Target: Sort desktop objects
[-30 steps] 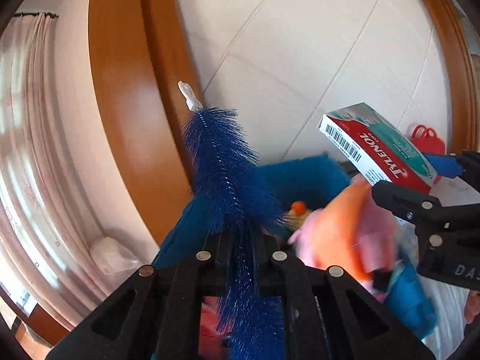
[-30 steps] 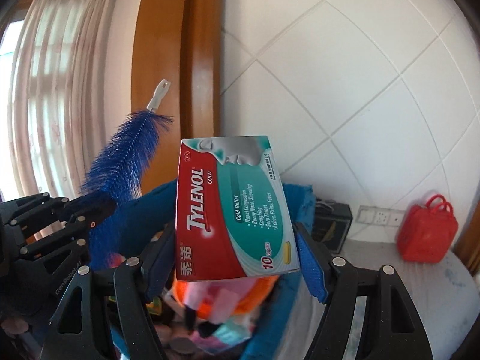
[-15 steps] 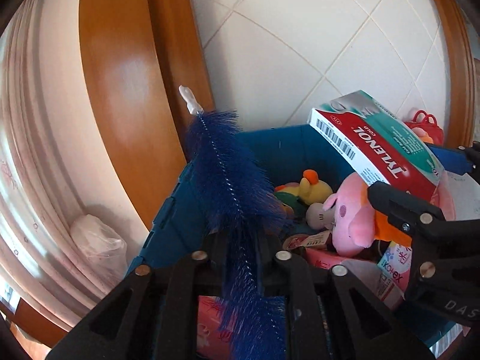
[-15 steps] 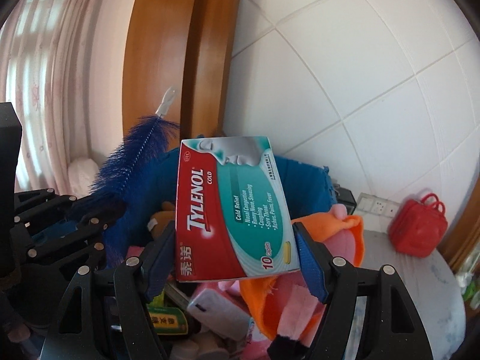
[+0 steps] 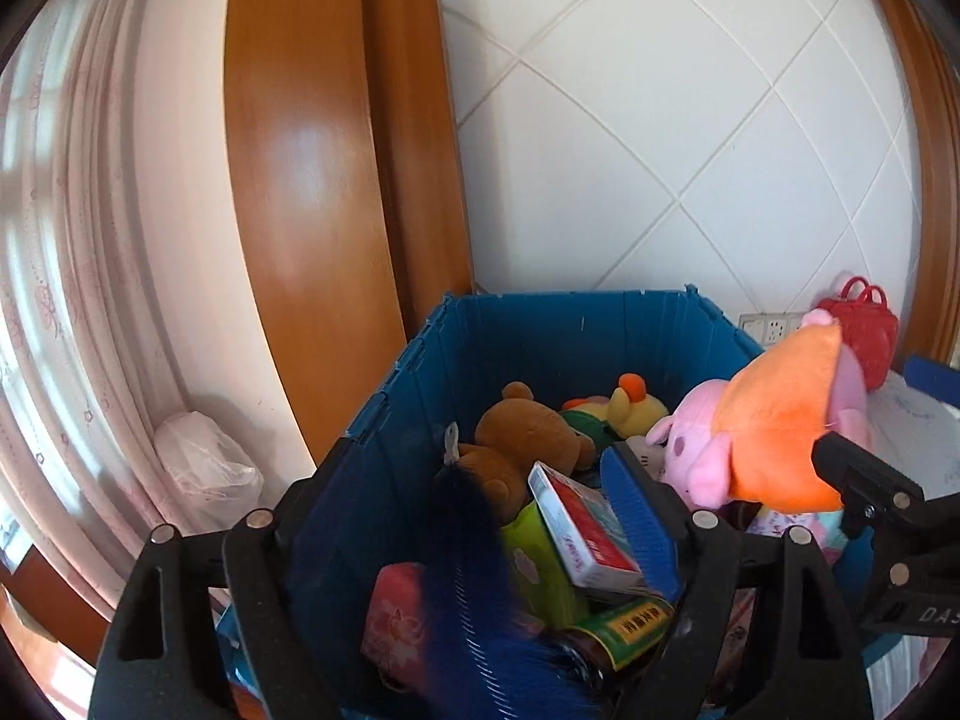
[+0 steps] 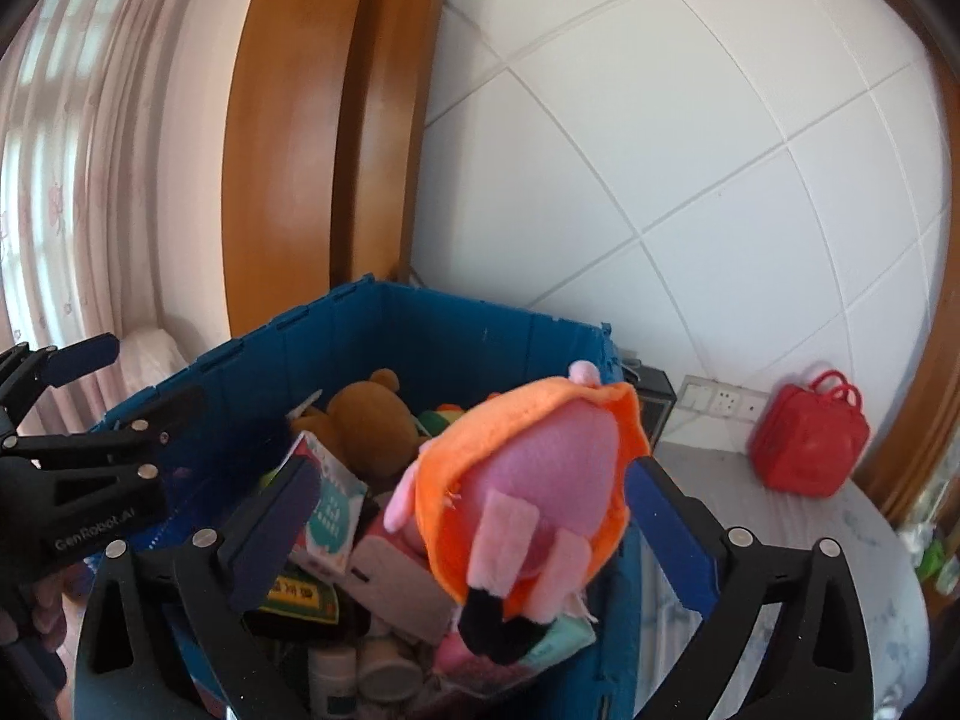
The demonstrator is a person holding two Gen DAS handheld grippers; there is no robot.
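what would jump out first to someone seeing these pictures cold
The pink plush pig in an orange dress fills the middle of the right wrist view, riding on top of a crammed blue bin. Around it lie a brown teddy bear, a yellow duck and a dark blue bottle brush. A red toy bag sits on the table at right.

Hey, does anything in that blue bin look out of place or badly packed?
Yes: the pink plush pig in an orange dress sits atop the pile, poking above the blue plastic crate's rim instead of settling inside.
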